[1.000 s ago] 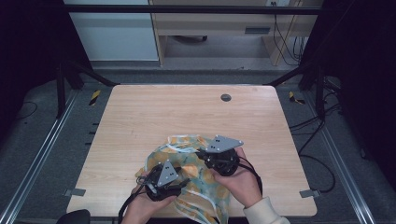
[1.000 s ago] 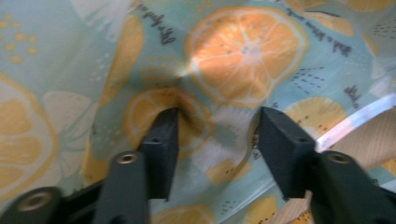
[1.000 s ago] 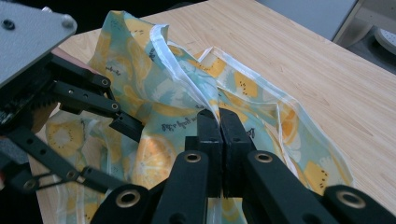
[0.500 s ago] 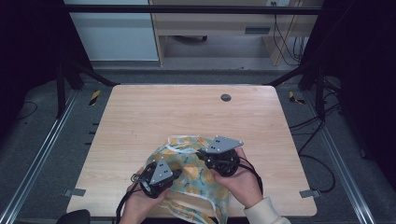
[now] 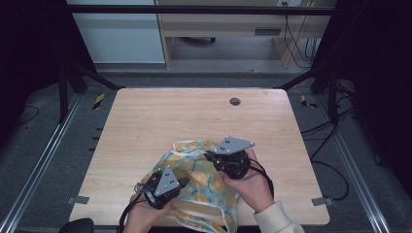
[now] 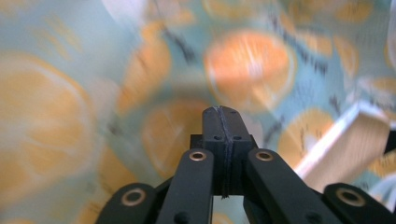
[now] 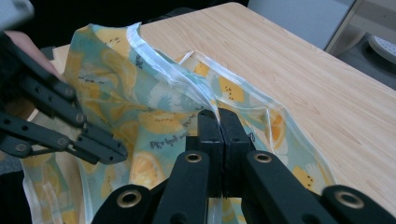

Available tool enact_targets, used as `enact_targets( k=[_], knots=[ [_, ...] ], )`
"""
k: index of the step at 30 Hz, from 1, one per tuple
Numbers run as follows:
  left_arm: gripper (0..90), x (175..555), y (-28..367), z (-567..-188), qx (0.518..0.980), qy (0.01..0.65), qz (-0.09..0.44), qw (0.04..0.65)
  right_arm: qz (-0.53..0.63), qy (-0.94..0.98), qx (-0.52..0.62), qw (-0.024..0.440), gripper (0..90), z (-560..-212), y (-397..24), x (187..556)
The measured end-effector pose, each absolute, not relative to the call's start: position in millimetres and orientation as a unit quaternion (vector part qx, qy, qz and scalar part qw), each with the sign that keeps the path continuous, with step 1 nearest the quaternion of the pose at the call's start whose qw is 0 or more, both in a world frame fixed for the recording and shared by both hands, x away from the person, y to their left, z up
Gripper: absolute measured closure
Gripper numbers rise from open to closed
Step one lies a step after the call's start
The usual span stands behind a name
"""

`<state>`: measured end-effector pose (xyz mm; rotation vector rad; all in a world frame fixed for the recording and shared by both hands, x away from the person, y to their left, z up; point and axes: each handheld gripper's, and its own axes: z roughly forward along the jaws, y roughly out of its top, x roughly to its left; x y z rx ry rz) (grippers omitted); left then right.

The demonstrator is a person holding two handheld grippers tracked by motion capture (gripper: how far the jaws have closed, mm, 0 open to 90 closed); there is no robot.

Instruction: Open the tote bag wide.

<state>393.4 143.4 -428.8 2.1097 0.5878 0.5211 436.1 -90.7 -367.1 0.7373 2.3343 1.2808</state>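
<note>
Where the near edge of the wooden counter (image 5: 160,121) meets the person's hands, a crumpled cloth (image 5: 204,187) printed with orange slices on pale teal lies bunched between both tools, part of it hanging over that edge. At its right side, the right gripper (image 7: 218,116) has its fingers clenched on a white-hemmed fold of the cloth, which rises out from between the tips in the right gripper view. On the other side, the left gripper (image 6: 226,112) has its fingers pressed together, having just eased apart very slightly after closing; the blurred print lies right behind the tips, and whether a fold is pinched between them cannot be told. In the high view the left gripper (image 5: 165,182) sits at the cloth's near-left side and the right gripper (image 5: 228,155) at its far-right side, close together. Beyond the cloth the counter is bare wood up to a small round grommet (image 5: 235,101) near the far edge, well apart from the work, and nothing stands in the way.
</note>
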Motion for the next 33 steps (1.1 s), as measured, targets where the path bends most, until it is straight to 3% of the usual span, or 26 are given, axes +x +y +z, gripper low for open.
enact_targets(
  k=[2, 7, 16, 22, 33],
  knots=[
    [67.3, 397.2, 143.5, -422.0, 0.841, 0.237, 0.216, 0.437, 0.457, 0.829, 0.262, 0.189, 89.4, -363.5, -89.8, 437.6],
    [40.7, 409.8, 138.2, -412.9, 0.843, 0.222, 0.210, 0.443, 0.462, 0.826, 0.260, 0.191, 89.4, -355.2, -87.9, 442.2],
    [14.4, 434.4, 124.4, -409.3, 0.859, 0.226, 0.176, 0.425, 0.463, 0.827, 0.257, 0.189, 89.4, -347.2, -85.9, 445.1],
    [8.8, 446.1, 121.9, -421.4, 0.866, 0.245, 0.133, 0.414, 0.461, 0.828, 0.258, 0.186, 89.4, -349.8, -86.0, 444.4],
    [23.2, 441.6, 125.3, -423.9, 0.870, 0.242, 0.114, 0.413, 0.461, 0.826, 0.263, 0.189, 89.3, -351.2, -88.9, 447.3]
  ],
)
